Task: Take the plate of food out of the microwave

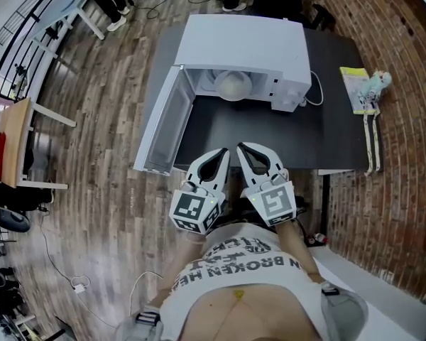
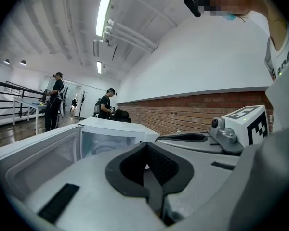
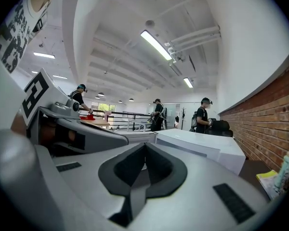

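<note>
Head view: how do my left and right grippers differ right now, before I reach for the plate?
The left gripper slants toward the picture's right, on the open door's side. The right gripper slants leftward, away from the door, so their tips nearly meet. Their marker cubes show different patterns. Both are shut, empty and short of the microwave, with the plate of food inside it.

Wood floor (image 1: 92,133), brick wall (image 1: 405,162) on rt, dark table (image 1: 341,133) btwn, strip lights (image 2: 104,13) overhead.
</note>
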`<state>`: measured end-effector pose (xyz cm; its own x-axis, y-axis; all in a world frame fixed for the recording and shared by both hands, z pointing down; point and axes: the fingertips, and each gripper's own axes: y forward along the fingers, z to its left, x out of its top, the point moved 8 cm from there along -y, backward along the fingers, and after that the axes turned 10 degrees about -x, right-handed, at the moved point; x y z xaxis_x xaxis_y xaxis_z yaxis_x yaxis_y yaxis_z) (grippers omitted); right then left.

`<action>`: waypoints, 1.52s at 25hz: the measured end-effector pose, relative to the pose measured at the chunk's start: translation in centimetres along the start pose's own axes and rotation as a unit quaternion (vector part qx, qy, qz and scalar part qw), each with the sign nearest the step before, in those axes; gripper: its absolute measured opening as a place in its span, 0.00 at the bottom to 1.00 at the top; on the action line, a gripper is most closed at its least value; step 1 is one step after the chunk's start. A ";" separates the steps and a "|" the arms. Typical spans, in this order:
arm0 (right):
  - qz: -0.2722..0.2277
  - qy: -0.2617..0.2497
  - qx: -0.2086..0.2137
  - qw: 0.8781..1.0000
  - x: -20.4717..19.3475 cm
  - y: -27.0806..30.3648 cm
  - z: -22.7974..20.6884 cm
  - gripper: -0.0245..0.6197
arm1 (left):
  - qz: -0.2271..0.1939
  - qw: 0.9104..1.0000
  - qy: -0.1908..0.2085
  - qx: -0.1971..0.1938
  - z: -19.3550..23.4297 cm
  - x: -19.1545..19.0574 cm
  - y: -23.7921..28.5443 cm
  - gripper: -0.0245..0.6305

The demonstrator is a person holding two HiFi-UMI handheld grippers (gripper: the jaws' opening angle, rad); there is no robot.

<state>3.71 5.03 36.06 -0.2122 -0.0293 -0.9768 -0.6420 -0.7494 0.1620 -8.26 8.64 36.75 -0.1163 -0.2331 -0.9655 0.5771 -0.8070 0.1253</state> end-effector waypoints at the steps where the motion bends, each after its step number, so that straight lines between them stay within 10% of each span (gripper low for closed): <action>1: -0.001 0.000 0.002 1.000 -0.1 0.1 -0.5 0.05 | -0.002 1.000 -0.001 0.003 0.0 0.0 0.5 0.05; 18: -0.018 0.009 0.014 1.000 -1.4 1.5 -4.4 0.05 | 0.012 0.999 -0.013 0.039 0.5 -1.0 3.7 0.05; 38: 0.018 0.015 -0.067 0.997 0.0 11.1 -6.1 0.05 | 0.020 0.998 -0.002 -0.064 11.0 3.0 9.7 0.05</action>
<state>1.08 -7.30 36.96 -0.2105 -0.0765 -0.9746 -0.5292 -0.8293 0.1794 -11.91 -5.87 37.55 -0.0942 -0.2671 -0.9590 0.6792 -0.7215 0.1342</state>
